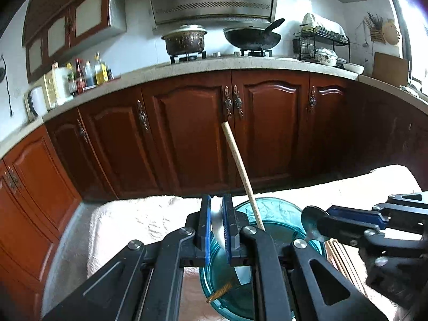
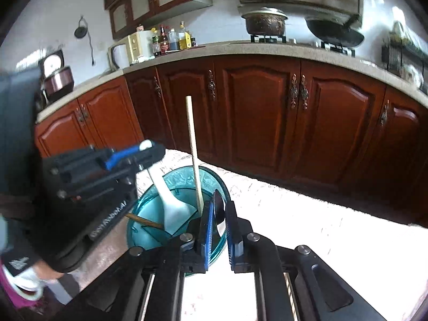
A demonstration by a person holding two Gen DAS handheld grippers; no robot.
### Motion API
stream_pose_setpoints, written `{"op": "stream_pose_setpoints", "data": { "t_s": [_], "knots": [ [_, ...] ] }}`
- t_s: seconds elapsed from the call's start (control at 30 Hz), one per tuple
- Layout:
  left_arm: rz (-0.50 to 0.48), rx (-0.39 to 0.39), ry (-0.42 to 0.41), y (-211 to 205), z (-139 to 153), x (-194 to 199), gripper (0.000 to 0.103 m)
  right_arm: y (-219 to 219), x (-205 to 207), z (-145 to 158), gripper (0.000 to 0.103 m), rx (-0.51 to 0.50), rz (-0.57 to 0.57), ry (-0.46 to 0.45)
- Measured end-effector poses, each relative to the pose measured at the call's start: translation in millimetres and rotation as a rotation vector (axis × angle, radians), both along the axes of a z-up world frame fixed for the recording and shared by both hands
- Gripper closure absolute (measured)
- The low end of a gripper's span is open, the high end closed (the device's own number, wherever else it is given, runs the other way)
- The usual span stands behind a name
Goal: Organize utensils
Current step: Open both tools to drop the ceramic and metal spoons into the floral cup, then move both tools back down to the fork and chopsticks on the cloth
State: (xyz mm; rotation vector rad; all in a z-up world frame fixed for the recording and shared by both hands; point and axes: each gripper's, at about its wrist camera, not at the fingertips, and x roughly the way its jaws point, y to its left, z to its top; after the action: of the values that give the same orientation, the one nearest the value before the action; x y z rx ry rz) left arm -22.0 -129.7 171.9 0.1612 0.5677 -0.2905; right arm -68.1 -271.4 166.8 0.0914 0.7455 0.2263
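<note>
Both grippers work over one glass bowl. Nearest the left camera, the left gripper [image 1: 216, 223], black metal with blue ribbed pads, is clamped on the flat white handle of a ceramic soup spoon [image 2: 171, 200]; in the right camera that spoon's smooth, scoop-shaped bowl hangs down inside the container while its rounded handle tip shows between the left fingers. The right gripper [image 2: 219, 227] pinches a shiny metal spoon [image 2: 219, 208], gripping the oval, mirror-like bowl of it edge-on between its blue pads; from the left camera the same spoon's round bowl sticks out past the fingertips, at the rim of the container.

Just beyond the fingers sits the teal glass bowl [image 1: 270, 204], round, transparent and smooth, with faint moulded ribs near the rim. Inside it a pale wooden chopstick [image 1: 242, 174] stands tilted, its lower end in the bowl and its squared top leaning out above the rim. A darker brown stick [image 2: 145, 220] lies low across the near wall of the bowl.

The bowl rests on a white crinkled cloth [image 1: 149, 222] covering the table.

Farther back run dark red wooden cabinet doors [image 1: 192, 133] with arched panels and ornate metal handles, under a speckled stone countertop [image 1: 187, 65]. On the stove stand a stained lidded pot [image 1: 184, 40] and a black wok [image 1: 252, 37].
</note>
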Motion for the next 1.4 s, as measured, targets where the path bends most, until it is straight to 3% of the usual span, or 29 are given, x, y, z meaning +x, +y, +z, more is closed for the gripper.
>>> {"op": "stream_pose_setpoints", "data": {
  "t_s": [0.1,0.3,0.37,0.43,0.5,0.77,1.17,1.3,1.4],
  "knots": [
    [-0.016,-0.019,0.064,1,-9,6,0.094,-8,-5,1,0.085,0.045,-0.016,-0.007],
    [-0.019,-0.098,0.135,12,-13,9,0.092,-20,-16,5,0.084,0.096,-0.051,-0.012],
    [-0.016,-0.117,0.161,15,-12,10,0.082,-25,-21,5,0.083,0.101,-0.064,-0.008],
    [-0.02,-0.144,0.179,20,-9,8,0.062,-30,-28,5,0.081,0.114,-0.074,-0.006],
    [-0.019,-0.18,0.185,25,-3,3,0.052,-33,-34,5,0.078,0.11,-0.088,0.004],
    [-0.046,-0.253,0.179,32,25,-30,0.04,-44,-58,-1,0.077,0.133,-0.133,0.046],
    [-0.133,-0.228,0.186,11,30,-99,0.031,-59,-108,9,0.067,0.104,-0.185,0.061],
    [-0.157,-0.24,0.211,5,24,-113,0.028,-69,-127,11,0.049,0.085,-0.211,0.055],
    [-0.184,-0.232,0.219,-4,21,-120,0.026,-80,-137,10,0.046,0.083,-0.229,0.058]
  ]
}}
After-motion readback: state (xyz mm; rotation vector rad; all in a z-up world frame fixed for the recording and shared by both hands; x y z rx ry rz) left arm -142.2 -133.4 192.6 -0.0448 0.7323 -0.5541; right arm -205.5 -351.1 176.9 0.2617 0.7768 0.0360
